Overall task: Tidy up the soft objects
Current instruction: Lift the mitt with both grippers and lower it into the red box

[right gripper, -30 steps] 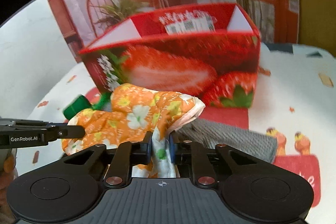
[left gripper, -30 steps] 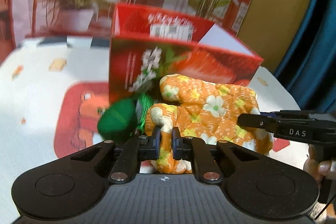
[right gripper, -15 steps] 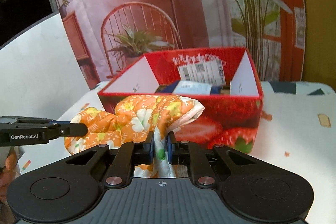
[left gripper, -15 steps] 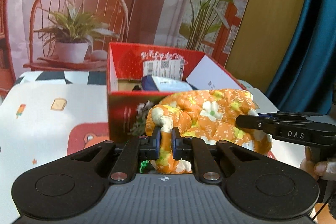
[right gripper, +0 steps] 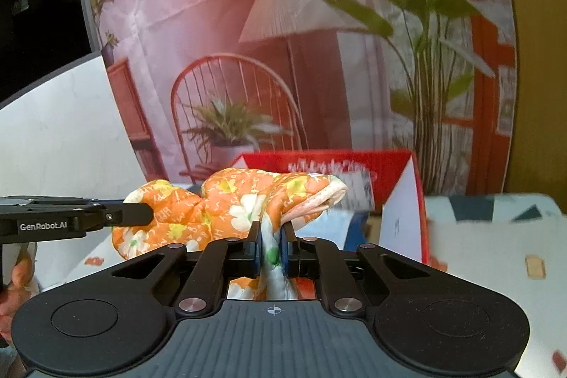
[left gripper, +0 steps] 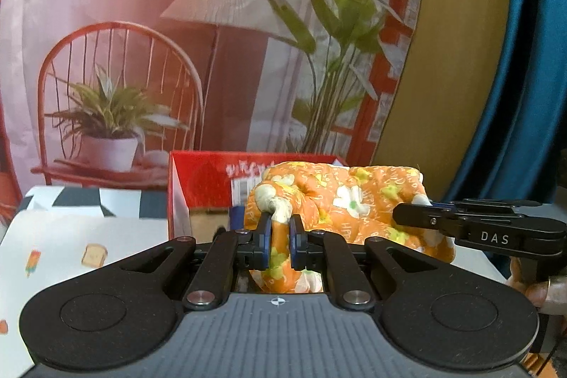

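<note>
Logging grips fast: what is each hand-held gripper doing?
Left hand-held gripper: shut on the orange floral cloth.
Right hand-held gripper: shut on the same cloth.

I count one orange floral cloth [left gripper: 340, 197], held at two spots. Two grippers: left [left gripper: 280, 238], right [right gripper: 271, 243]. One red box [left gripper: 198, 172] at 12 o'clock.
</note>
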Demonstrator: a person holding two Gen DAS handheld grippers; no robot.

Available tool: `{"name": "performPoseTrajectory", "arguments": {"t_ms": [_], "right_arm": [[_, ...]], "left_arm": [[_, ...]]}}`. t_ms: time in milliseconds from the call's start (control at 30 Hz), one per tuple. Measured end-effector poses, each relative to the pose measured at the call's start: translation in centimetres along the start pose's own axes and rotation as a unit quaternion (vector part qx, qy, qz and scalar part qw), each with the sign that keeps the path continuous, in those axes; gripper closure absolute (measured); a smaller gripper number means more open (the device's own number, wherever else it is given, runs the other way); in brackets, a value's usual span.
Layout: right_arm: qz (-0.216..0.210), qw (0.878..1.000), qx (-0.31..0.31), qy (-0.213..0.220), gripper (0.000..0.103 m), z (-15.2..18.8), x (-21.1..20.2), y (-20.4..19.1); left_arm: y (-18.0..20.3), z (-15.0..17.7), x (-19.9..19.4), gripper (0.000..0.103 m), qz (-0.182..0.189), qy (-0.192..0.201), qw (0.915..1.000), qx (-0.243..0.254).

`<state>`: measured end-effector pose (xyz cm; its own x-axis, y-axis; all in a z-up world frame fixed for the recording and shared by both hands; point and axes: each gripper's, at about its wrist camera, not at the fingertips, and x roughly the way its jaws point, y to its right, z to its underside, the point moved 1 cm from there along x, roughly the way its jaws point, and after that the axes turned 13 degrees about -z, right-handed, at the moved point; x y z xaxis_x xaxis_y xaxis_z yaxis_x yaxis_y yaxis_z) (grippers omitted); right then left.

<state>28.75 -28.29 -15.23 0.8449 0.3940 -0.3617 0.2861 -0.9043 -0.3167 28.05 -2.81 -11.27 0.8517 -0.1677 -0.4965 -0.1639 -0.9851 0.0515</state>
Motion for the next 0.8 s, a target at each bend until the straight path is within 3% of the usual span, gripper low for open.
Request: {"name": "performPoseTrajectory", "arguments": {"t_ms": [300,800], "right_arm": [[0.007,1.000,-0.015,-0.007,0.094,-3.2,2.9,1.7],[0.019,0.999,-0.002,-0.049,0.094,-3.9,9.1,6.5]], "left_arm": [[-0.5,-2.1,3.8,0.092,-0.003,-0.010,0.9999,-0.009],[-0.6,-2.3,11.1,0.092,-0.014,-0.061,0.9979,-0.017]]}}
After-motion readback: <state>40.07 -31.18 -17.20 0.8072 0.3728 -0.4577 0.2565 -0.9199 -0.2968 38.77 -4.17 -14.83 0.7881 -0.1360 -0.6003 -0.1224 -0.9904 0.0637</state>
